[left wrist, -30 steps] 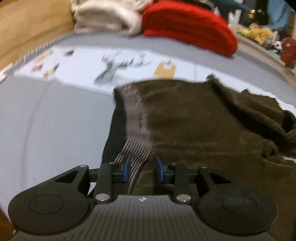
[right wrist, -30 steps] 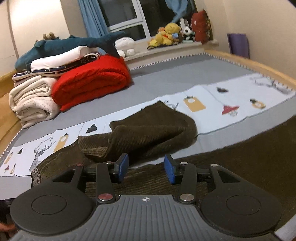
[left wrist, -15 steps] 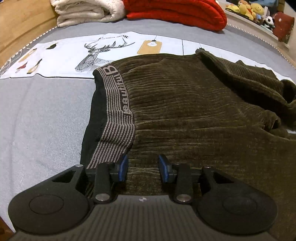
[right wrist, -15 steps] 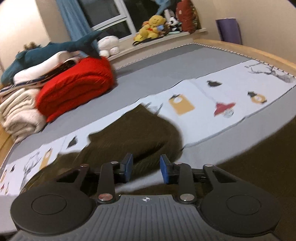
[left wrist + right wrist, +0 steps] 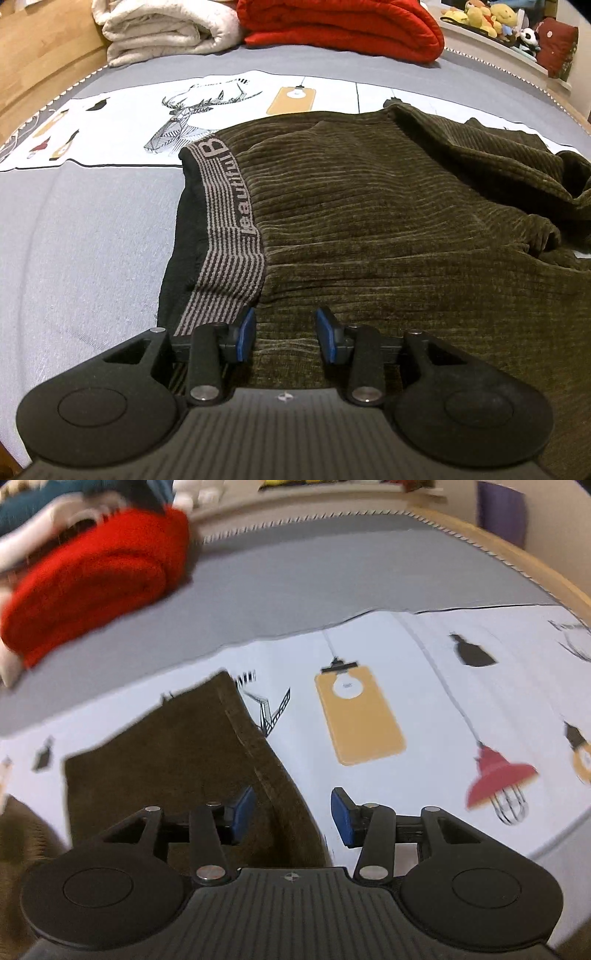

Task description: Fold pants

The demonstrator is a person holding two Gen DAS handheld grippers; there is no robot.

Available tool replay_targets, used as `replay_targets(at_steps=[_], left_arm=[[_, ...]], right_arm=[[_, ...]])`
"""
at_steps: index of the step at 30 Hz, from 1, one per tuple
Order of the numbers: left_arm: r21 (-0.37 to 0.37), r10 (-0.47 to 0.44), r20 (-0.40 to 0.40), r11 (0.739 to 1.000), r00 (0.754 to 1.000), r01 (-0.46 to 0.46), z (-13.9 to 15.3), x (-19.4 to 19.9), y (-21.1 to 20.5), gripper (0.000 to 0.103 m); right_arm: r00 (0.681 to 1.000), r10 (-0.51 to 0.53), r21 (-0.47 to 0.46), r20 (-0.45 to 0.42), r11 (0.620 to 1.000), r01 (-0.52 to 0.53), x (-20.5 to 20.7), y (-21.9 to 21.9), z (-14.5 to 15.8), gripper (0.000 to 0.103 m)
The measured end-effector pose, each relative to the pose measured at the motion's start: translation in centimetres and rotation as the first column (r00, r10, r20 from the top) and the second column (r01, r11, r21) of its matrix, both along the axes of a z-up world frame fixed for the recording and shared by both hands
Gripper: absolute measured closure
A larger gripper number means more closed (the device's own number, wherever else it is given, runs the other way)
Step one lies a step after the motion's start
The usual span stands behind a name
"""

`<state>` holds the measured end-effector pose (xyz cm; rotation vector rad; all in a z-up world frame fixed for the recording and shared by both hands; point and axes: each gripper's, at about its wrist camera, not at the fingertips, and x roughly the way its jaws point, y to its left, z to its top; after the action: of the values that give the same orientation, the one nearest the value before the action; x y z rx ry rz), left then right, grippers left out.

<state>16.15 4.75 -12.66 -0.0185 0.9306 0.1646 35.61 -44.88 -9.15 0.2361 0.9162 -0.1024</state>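
Dark olive corduroy pants (image 5: 388, 221) lie spread on the bed, and their striped waistband (image 5: 229, 221), printed "beautiful", runs up the left side. My left gripper (image 5: 285, 325) hovers low over the corduroy just right of the waistband's near end, jaws apart and gripping nothing. In the right wrist view a pant leg end (image 5: 177, 757) lies on the printed sheet. My right gripper (image 5: 291, 808) hangs over its hemmed edge (image 5: 258, 760) with the jaws opening. The hem passes under the gap and the pads do not press on it.
A red blanket (image 5: 340, 26) and a folded white blanket (image 5: 162, 33) are stacked at the far end of the bed. A white sheet with a deer and lamps (image 5: 110, 129) crosses the grey cover. A wooden bed frame (image 5: 535, 565) rims the mattress, and plush toys (image 5: 487, 18) sit beyond it.
My right gripper swept across the bed and down to the pant leg end, its jaws narrowing and then widening. My left gripper sank slightly near the waistband and its jaws widened a little.
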Motion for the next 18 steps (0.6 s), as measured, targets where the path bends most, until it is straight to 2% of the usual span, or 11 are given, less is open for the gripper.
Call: replay_targets(at_steps=[3,5,7,9,10,13,15,16,17,18], left_arm=[[0.011,-0.009,0.008,1.000,1.000,0.009,-0.1,0.0,-0.1,0.062],[0.022,-0.014,0.013,1.000,1.000,0.014,-0.2,0.1,-0.2,0.062],[0.027,-0.017,0.016,0.999,1.000,0.016,-0.3,0.1,-0.3,0.062],[0.027,-0.018,0.016,0.999,1.000,0.017,-0.3,0.1,-0.2,0.062],[0.025,-0.017,0.016,1.000,1.000,0.017,-0.3,0.1,-0.2,0.062],[0.021,-0.014,0.016,1.000,1.000,0.014,-0.2,0.2,-0.2,0.062],[0.018,-0.012,0.014,1.000,1.000,0.012,-0.2,0.2,-0.1,0.062],[0.016,-0.011,0.014,1.000,1.000,0.011,-0.2,0.2,-0.1,0.062],[0.013,-0.010,0.014,1.000,1.000,0.010,-0.2,0.2,0.0,0.062],[0.012,-0.010,0.013,1.000,1.000,0.010,-0.2,0.2,0.0,0.062]], right_arm=[[0.998,0.043,-0.003,-0.053,0.999,-0.043,2.0,0.8,-1.8,0.054],[0.995,0.074,-0.053,-0.063,0.996,-0.078,2.6,1.6,-2.3,0.053],[0.992,0.113,-0.087,-0.057,0.989,-0.118,3.0,2.3,-2.3,0.064],[0.988,0.143,-0.096,-0.063,0.984,-0.149,3.5,2.3,-1.8,0.096],[0.987,0.149,-0.094,-0.064,0.984,-0.154,3.6,2.2,-1.5,0.096],[0.992,0.125,-0.033,0.012,0.992,-0.124,2.7,0.9,0.4,0.096],[0.993,-0.014,0.081,0.113,0.997,0.005,0.7,-1.5,2.1,0.097],[0.971,-0.147,0.119,0.190,0.985,0.125,-1.3,-2.9,3.0,0.097],[0.916,-0.301,0.141,0.265,0.952,0.272,-3.7,-4.2,3.7,0.097],[0.813,-0.488,0.163,0.317,0.873,0.460,-6.9,-5.5,3.8,0.097]])
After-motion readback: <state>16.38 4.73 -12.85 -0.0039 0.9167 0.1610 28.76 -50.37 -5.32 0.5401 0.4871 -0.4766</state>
